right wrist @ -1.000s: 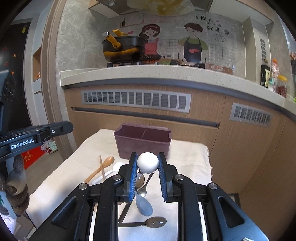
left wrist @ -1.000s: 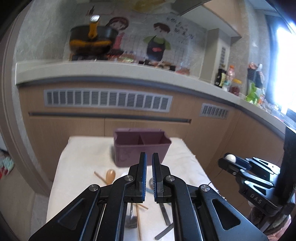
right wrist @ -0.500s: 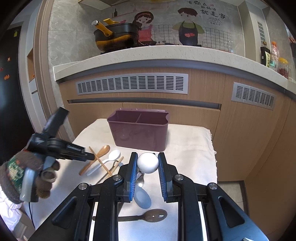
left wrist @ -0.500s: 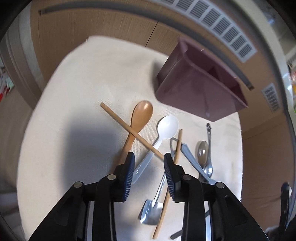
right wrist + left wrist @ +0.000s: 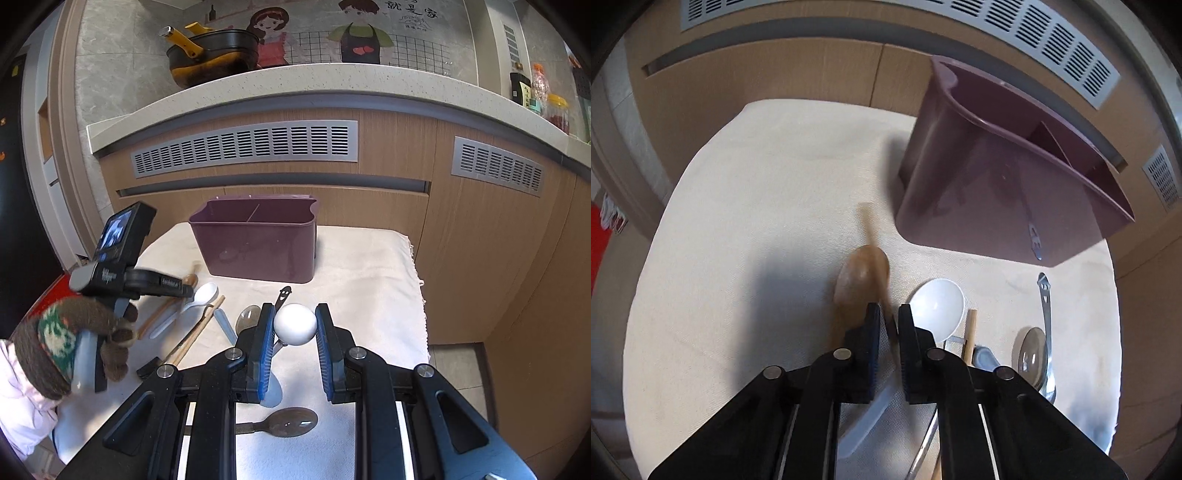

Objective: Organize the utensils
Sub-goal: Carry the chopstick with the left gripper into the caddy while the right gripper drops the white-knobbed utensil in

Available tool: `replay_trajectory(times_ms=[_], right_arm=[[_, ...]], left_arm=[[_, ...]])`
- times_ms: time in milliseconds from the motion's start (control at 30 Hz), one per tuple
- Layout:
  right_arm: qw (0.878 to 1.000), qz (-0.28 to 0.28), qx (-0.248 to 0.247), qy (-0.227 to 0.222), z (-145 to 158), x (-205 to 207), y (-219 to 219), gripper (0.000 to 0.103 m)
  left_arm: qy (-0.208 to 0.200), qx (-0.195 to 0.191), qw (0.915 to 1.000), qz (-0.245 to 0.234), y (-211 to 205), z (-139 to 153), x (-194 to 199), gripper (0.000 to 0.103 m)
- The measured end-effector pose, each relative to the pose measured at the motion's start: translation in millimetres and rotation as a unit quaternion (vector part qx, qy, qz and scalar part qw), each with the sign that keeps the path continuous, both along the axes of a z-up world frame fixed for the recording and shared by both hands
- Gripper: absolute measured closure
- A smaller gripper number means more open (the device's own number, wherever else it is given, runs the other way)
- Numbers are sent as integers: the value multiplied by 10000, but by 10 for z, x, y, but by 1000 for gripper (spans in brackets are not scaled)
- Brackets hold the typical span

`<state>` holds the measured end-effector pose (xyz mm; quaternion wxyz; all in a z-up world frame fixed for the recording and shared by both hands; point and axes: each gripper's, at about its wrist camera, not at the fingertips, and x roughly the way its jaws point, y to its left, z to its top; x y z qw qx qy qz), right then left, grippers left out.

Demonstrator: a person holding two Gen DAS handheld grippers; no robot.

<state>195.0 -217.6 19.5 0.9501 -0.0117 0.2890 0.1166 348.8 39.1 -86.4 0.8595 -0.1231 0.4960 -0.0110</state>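
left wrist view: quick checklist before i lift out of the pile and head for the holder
1. Left gripper closed on the chopstick: ok, its jaws have just been closing and a thin stick sits between them.
2. Chopstick free of the wooden spoon: cannot tell, it crosses the bowl and is blurred.
3. Both chopsticks taken: not ok, the second chopstick lies beside the white spoon.
4. Purple holder upright, top open: ok.
5. Right gripper clamped on the white ball, apart from the pile: ok.
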Motion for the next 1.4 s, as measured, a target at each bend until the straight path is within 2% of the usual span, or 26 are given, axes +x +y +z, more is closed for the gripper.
replay_trajectory(times_ms=[167,367,433,533,633,833,900,967,1100,1233,1400], right_arm=[[9999,-8,-130,-110,84,-43,36,83],[9992,45,-238,-315,222,-98,126,83],[9988,57,-245,-430,320,-121,145,83],[9974,72,-278,-657,531,-135,171,83],[9927,6,-466,-1111,863,-97,216,83],[9747,-262,-860,-2046,1517,214,256,83],[9707,-313,-911,-2204,1626,378,273,83],[9697,-330,-939,-2233,1653,605,308,83],[9720,-321,-1036,-2085,1473,1074,380,82],[9787,-206,-1063,-1742,1143,1481,456,82],[9824,-121,-1191,-1437,723,1824,539,82]], left_arm=[[-636,-196,9977,-124,136,113,-397,97],[-1638,-167,9860,-267,158,645,-1002,97],[-2071,-264,9774,-337,138,936,-1205,97],[-2772,-336,9589,-506,98,1367,-1450,97],[-3416,-317,9365,-727,-1,1808,-1565,97],[-4216,-233,9032,-776,-134,2389,-1333,97],[-4484,-71,8911,-693,-163,2517,-1204,97],[-4619,-50,8848,-620,-179,2532,-952,97],[-4571,-102,8880,-494,-195,2450,-470,97],[-4423,-108,8954,-493,-232,2192,1,97],[-4250,-8,9037,-519,-310,1853,400,97]])
